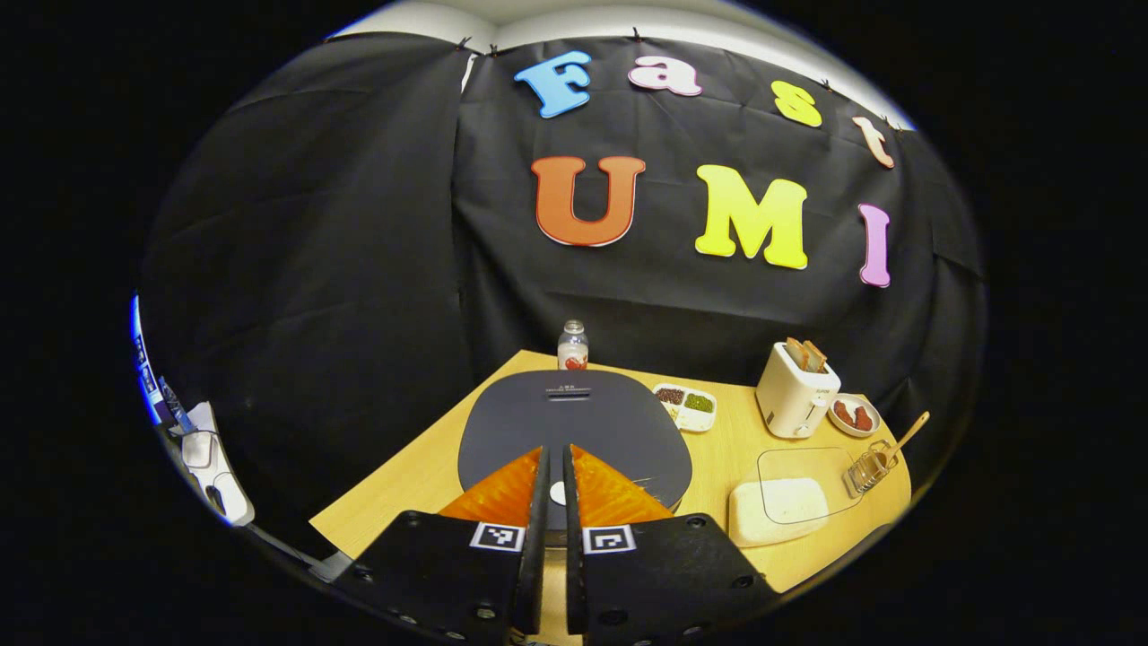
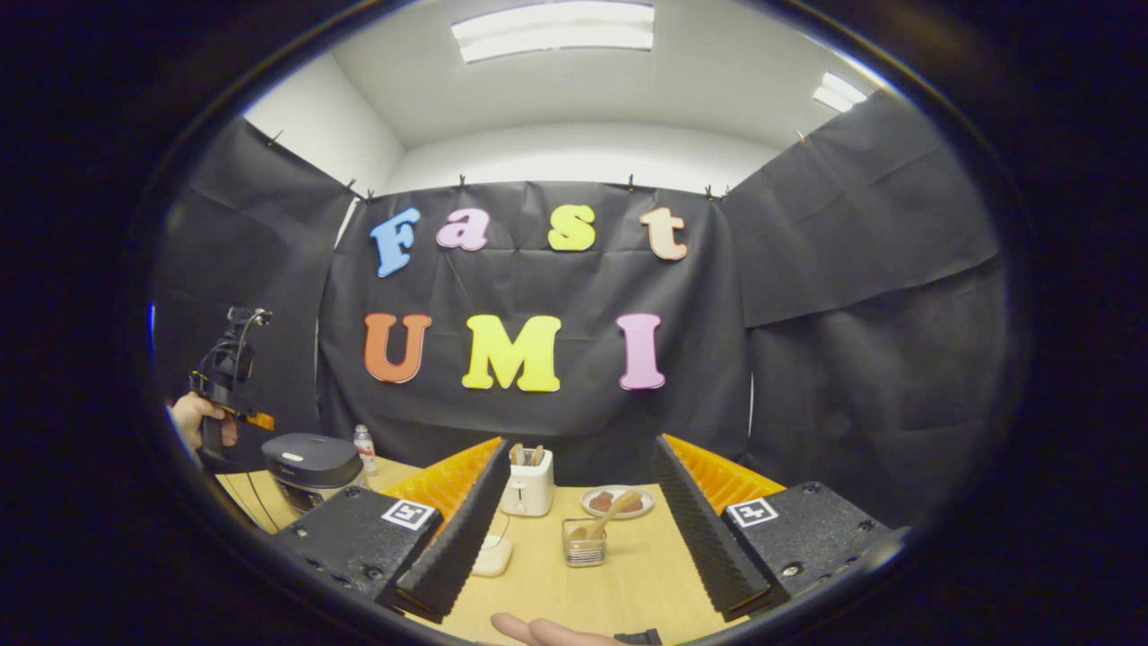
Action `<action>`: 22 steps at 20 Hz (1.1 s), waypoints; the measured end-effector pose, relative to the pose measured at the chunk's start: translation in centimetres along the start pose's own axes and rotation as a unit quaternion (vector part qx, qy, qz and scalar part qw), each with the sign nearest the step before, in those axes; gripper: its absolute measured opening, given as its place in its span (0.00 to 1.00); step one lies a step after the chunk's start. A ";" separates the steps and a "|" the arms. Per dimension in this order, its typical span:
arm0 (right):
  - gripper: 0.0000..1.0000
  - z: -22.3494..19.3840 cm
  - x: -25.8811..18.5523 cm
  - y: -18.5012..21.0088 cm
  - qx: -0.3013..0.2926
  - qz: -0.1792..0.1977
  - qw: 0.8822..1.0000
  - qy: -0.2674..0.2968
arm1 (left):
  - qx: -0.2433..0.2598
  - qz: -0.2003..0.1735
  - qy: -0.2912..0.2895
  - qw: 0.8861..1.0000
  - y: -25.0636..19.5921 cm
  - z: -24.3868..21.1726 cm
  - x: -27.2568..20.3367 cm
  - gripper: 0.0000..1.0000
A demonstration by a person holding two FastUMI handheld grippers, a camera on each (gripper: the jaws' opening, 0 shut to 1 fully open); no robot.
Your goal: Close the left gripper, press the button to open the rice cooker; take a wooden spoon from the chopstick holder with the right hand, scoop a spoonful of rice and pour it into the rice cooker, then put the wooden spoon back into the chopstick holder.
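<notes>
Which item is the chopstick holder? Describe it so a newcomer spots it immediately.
Start at the light wooden table and find the white toaster near the black cloth wall. In front of it, slightly right, stands the small wire-mesh chopstick holder, beside a clear-lidded box of white rice. It alone has a wooden spoon sticking out at a slant.

Light comes from two ceiling panels at twelve and one o'clock in the right gripper view, white and blown out, leaving the booth evenly bright with soft, faint shadows on the wooden surface. In the left gripper view a pale sheen lies on the rice cooker lid. Both views are sharp at centre, while fisheye bending curves straight lines and smears detail toward every edge.
</notes>
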State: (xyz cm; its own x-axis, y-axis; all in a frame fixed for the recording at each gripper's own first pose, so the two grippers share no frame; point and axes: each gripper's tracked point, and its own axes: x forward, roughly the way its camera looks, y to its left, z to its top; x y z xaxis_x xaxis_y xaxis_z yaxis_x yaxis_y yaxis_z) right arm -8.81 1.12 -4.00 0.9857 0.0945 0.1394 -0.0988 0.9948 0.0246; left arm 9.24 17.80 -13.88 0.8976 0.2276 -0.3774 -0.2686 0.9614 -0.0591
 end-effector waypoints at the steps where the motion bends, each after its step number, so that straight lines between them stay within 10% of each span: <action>1: 0.99 -0.5 0.0 0.5 0.002 0.006 1.000 0.004 | -0.004 -0.001 0.018 1.000 -0.1 -1.0 0.7 0.00; 22: 0.99 -7.5 2.2 -0.2 0.025 0.010 0.995 0.092 | -0.019 -0.013 0.088 0.996 -1.8 -4.6 3.7 0.00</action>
State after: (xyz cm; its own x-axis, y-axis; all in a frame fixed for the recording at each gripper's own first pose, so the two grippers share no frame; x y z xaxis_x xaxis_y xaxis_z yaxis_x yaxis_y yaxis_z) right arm -5.58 1.40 -11.08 0.9913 0.1243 -0.0441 -0.1209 0.9899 0.0739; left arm 11.47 16.22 -19.44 0.8298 0.1687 -0.5319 -0.2620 0.9594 -0.1044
